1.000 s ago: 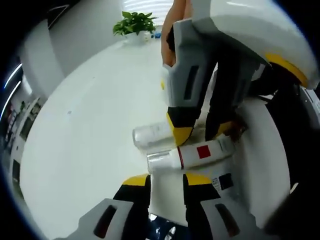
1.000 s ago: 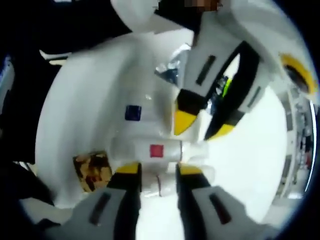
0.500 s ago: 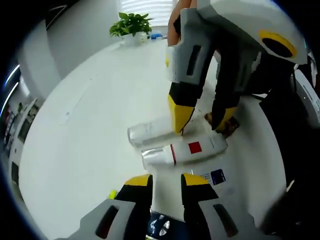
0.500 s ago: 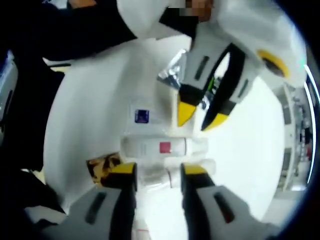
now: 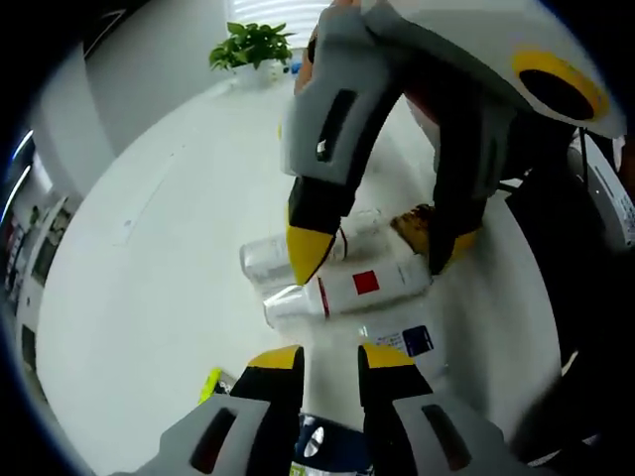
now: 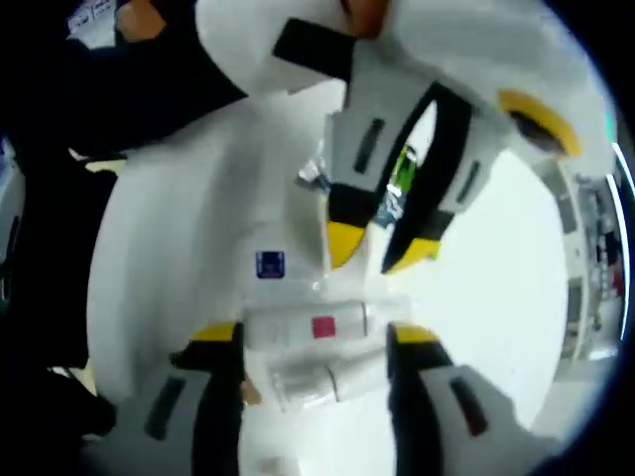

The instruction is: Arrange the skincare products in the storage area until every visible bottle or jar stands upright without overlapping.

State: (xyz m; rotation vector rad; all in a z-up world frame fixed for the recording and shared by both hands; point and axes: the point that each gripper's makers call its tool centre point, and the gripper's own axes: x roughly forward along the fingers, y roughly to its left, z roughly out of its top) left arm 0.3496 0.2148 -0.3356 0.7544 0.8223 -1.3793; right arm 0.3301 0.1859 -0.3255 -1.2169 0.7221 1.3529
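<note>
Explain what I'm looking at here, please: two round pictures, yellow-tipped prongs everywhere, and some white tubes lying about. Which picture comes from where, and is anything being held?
There is no robot arm. A person holds a two-jaw gripper in each hand, and a fisheye camera rides on each, looking along its jaws.

In the left gripper view, the left gripper rises from the bottom, jaws open. The large grey and yellow tool coming down from above is the right gripper.

In the right gripper view it is reversed: the right gripper is at the bottom, jaws wide apart, and the left gripper comes from above.

On the white table two skincare products lie on their sides, next to each other: a tube with a red square and a clear-capped tube. The right gripper's open jaws straddle them, but nothing is gripped yet. A potted plant stands at the table's far end.
</note>
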